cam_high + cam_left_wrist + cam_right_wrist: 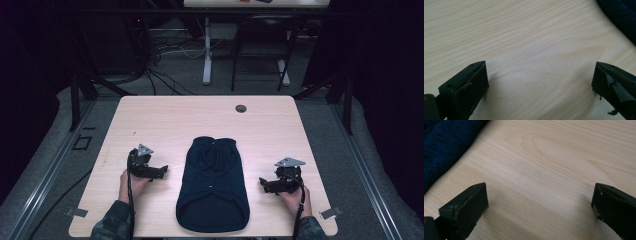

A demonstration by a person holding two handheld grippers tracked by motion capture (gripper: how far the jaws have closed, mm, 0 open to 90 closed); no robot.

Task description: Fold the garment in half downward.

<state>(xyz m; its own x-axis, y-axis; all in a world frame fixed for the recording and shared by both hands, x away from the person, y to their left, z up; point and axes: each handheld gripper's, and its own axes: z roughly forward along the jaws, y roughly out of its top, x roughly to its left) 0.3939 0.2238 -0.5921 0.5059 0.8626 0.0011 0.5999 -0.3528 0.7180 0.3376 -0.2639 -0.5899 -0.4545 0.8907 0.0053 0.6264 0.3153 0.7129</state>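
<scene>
A dark navy knitted garment (213, 186) lies folded flat in the middle of the light wooden table (170, 120), its long side running front to back. My left gripper (163, 171) rests on the table just left of the garment, held by a hand, jaws open and pointing toward the cloth. My right gripper (262, 182) rests to the garment's right, open too. In the left gripper view the navy cloth (621, 15) shows at the top right beyond the gripper (540, 77). In the right gripper view the cloth (444, 145) lies at the top left, ahead of the gripper (540, 198).
A round cable hole (241, 108) sits near the table's far edge. Beyond the table stand another desk's legs (207, 50), a chair frame (260, 55) and loose cables on the floor. Black frame posts (75, 100) flank the table.
</scene>
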